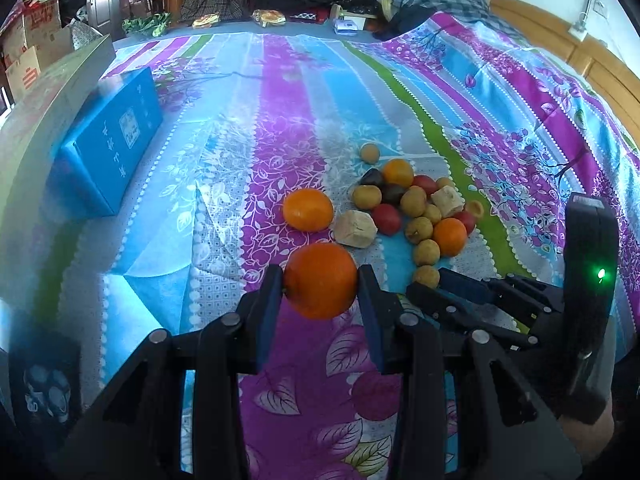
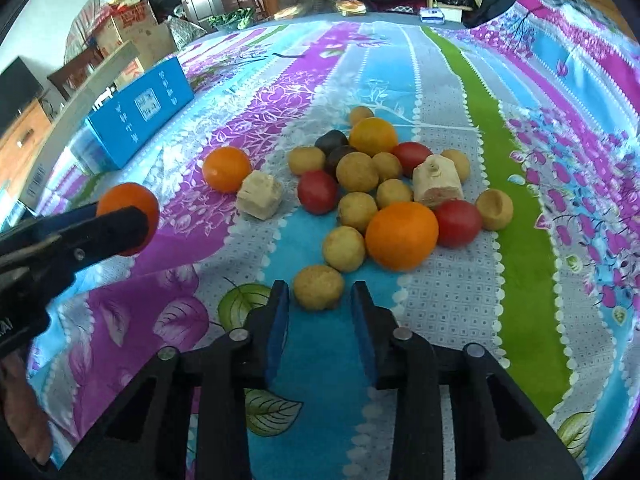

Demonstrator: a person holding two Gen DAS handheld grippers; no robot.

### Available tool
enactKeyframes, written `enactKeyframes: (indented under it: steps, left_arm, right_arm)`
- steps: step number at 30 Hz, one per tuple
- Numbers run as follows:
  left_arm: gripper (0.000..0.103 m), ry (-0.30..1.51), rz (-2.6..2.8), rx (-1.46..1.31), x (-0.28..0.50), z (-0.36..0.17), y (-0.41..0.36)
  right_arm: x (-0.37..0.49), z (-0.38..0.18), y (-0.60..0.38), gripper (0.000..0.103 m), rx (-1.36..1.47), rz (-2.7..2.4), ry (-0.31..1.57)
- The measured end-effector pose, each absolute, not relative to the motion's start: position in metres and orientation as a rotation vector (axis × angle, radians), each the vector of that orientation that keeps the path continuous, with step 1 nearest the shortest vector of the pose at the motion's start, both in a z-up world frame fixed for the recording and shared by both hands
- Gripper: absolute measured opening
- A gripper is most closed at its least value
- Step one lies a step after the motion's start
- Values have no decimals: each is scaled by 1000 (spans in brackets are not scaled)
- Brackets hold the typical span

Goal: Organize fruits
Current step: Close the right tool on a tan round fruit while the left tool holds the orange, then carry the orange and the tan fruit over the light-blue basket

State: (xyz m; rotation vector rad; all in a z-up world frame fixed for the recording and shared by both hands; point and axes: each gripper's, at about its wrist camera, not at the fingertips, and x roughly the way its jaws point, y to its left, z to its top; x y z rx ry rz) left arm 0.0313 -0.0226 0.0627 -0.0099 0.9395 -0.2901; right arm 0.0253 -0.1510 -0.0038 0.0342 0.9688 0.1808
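Observation:
My left gripper is shut on an orange and holds it above the bedspread; it also shows in the right wrist view. A second orange lies just beyond it, left of the fruit pile. The pile holds several yellow-brown round fruits, red fruits, dark ones, oranges and two beige chunks. My right gripper is open, with its jaws on either side of the nearest yellow-brown fruit without touching it.
A blue box lies at the left on the striped bedspread; it also shows in the right wrist view. Cardboard boxes and a cabinet stand beyond the bed's left edge. Clothes are heaped at the far end.

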Motion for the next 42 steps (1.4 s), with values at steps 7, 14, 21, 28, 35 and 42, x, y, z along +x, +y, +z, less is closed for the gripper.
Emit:
enactKeyframes:
  steps: [7,14,21,28,35,42]
  left_arm:
    - [38,885,-255,39,21,85,-22]
    - [38,822,-197,80,5,123,-8]
    - [38,770,-172,70,-13,161,10]
    - [38,739,-120,52,-25,185,30]
    - [38,703,-86,38,-39,204,49]
    - [38,679,-57,11,-46,216,71]
  right_arm:
    - [13,20,-161,28,57,125,937]
    - [-22,79,-182,28,82,63,861]
    - [-48,125,-175,28,86,67,805]
    - [-64,156,-158,28,76,93,752]
    - [-77,182,-139,28,60,126,708]
    - [-83,201,-119,28,51,157,686]
